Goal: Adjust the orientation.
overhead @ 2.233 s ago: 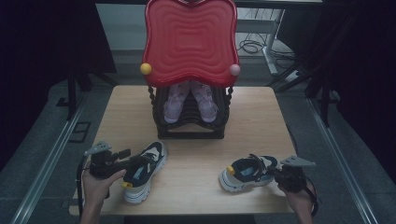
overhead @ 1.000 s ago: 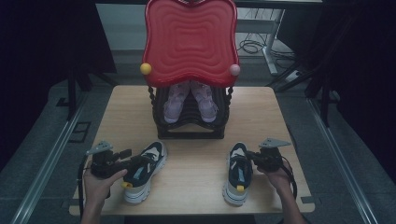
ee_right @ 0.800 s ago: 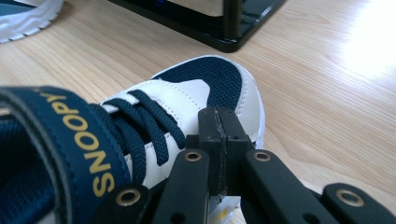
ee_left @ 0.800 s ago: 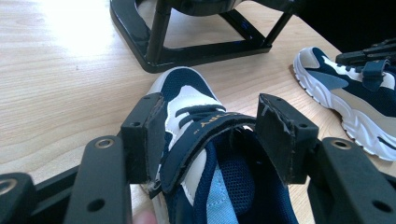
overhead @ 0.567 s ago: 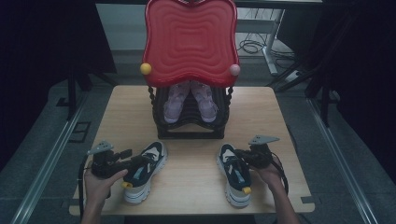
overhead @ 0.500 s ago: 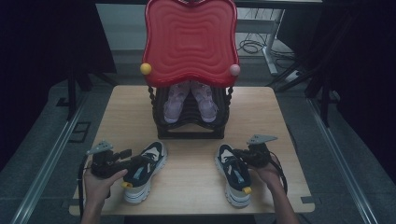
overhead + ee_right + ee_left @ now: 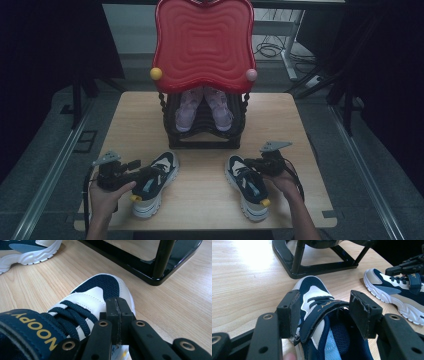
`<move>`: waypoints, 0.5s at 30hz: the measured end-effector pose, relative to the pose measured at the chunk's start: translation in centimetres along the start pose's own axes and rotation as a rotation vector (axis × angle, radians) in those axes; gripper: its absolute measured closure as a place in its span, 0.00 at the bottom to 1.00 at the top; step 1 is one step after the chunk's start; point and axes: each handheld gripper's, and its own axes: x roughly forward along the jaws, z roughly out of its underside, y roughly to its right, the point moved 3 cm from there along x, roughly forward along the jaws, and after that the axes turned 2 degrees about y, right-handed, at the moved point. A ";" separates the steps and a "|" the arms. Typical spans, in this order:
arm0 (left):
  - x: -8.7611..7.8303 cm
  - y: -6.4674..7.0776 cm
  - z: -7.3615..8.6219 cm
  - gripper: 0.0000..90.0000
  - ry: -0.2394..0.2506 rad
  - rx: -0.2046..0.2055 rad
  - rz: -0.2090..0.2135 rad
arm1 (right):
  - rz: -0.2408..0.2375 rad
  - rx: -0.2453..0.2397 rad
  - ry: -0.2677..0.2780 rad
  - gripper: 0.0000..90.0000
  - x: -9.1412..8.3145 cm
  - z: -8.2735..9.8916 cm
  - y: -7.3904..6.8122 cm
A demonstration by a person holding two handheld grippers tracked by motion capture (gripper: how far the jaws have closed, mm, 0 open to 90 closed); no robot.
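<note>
Two navy, white and blue sneakers sit near the table's front edge. My left gripper [image 7: 142, 175] [image 7: 324, 310] straddles the left sneaker [image 7: 152, 187] [image 7: 317, 295] at its strap, with a pad against each side of the upper. The right sneaker [image 7: 247, 187] [image 7: 100, 287] stands with its toe toward the rack. My right gripper [image 7: 254, 165] [image 7: 117, 306] is at that sneaker's right side beside the laces. Its jaws are closed tight, and the shoe edge between them is mostly hidden. The left gripper view also catches the right sneaker [image 7: 397, 295] and the right gripper [image 7: 409, 265].
A black shoe rack [image 7: 205, 142] holding a pair of pink shoes [image 7: 202, 105] stands at the middle of the wooden table [image 7: 200, 187], under a big red wavy panel [image 7: 202, 45]. Cables lie on the floor behind.
The right sneaker swung from lying crosswise to toe pointing at the rack and slid left with my right gripper. My left gripper and its sneaker stayed put.
</note>
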 end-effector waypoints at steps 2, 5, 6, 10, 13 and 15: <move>-0.1 0.0 0.0 0.47 0.003 -0.001 -0.001 | 0.008 0.002 0.011 1.00 -0.2 0.0 0.0; -0.2 -0.1 0.0 0.47 0.007 -0.002 -0.003 | 0.051 -0.024 0.066 1.00 -0.8 -0.2 -0.3; -0.2 -0.1 0.0 0.47 0.007 -0.003 -0.005 | 0.063 -0.033 0.083 1.00 -1.1 -0.3 -0.4; -0.3 -0.2 0.0 0.47 0.007 -0.003 -0.004 | 0.082 -0.045 0.122 1.00 -2.1 -0.6 -1.0; -0.3 -0.2 0.0 0.47 0.009 -0.004 -0.005 | 0.088 -0.009 0.133 0.99 -2.8 -0.5 -1.1; -0.4 -0.2 0.0 0.47 0.011 -0.003 -0.005 | 0.084 0.041 0.141 0.97 -3.3 -0.2 -1.0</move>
